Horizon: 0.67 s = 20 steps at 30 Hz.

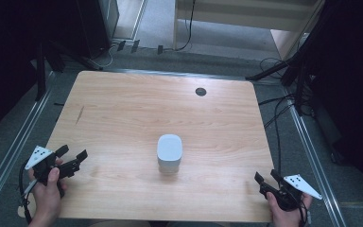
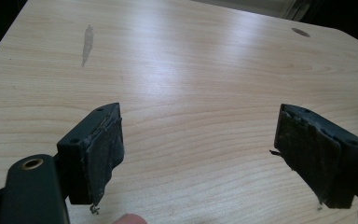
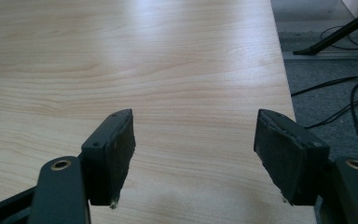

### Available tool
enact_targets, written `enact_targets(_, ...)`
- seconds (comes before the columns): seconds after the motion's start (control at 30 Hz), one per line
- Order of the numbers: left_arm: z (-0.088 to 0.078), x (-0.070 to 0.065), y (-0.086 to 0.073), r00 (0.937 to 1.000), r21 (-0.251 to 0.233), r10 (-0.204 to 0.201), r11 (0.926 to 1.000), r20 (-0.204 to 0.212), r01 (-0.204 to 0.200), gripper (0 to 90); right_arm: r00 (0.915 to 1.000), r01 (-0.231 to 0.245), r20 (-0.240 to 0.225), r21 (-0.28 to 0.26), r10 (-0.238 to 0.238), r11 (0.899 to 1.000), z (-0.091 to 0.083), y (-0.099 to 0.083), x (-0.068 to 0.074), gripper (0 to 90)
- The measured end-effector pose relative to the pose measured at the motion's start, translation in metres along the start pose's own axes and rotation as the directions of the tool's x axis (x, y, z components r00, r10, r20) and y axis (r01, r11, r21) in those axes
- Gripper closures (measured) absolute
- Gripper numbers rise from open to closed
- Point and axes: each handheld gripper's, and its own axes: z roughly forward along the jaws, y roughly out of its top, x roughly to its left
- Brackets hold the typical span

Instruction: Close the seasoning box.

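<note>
Your left gripper (image 1: 72, 153) sits at the table's (image 1: 123, 109) near left corner, jaws wide apart with nothing between them. Your right gripper (image 1: 266, 178) sits at the near right corner, jaws also wide and holding nothing. The white rounded box (image 1: 169, 152) stands upright mid-table, well apart from both.

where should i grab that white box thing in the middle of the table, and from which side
Grip the white box across its two long side walls, probably coming from above or from the near edge. It stands upright on the table with a rounded top, apart from anything else, so both sides are free. The left gripper and right gripper are open and empty at the near corners; either looks equally placed.
</note>
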Motion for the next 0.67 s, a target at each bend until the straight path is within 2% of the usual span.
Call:
enact_targets(0.03, 0.0001, -0.0001, 0.0, 1.0, 0.0, 0.001, 1.0, -0.001, -0.001, 15.6, 1.0, 0.0, 0.0, 0.0, 0.0, 1.0, 0.0, 0.0, 0.0, 30.9)
enact_targets(0.13, 0.0, 0.0001, 0.0001, 1.0, 0.001, -0.001, 1.0, 0.0, 0.001, 15.6, 0.9989, 0.045, 0.014, 0.016, -0.045, 0.999, 0.0016, 0.0002, 0.0042, 31.6)
enact_targets(0.53, 0.0016, -0.0011, 0.0004, 0.9997, 0.007, -0.002, 1.0, -0.022, 0.003, 15.6, 0.9998, 0.017, 0.011, 0.026, -0.018, 1.0, 0.0031, 0.001, 0.0023, 31.8)
enact_targets(0.6, 0.0025, -0.0025, 0.0008, 0.9994, 0.017, 0.008, 0.9998, -0.034, -0.007, 15.6, 0.9996, 0.021, 0.02, 0.023, -0.022, 1.0, 0.0025, 0.0009, 0.0031, 33.2)
enact_targets(0.63, 0.0025, -0.0034, 0.0009, 0.9993, 0.016, 0.018, 0.9997, -0.033, -0.017, 15.4, 0.9993, 0.033, 0.019, 0.022, -0.033, 0.999, 0.0023, 0.0006, 0.0053, 36.4)
enact_targets(0.67, 0.0014, -0.0052, 0.0007, 0.9991, 0.006, 0.037, 0.9993, -0.022, -0.037, 15.4, 0.9989, 0.032, 0.032, 0.018, -0.033, 0.999, 0.0022, 0.0001, 0.0076, 44.1)
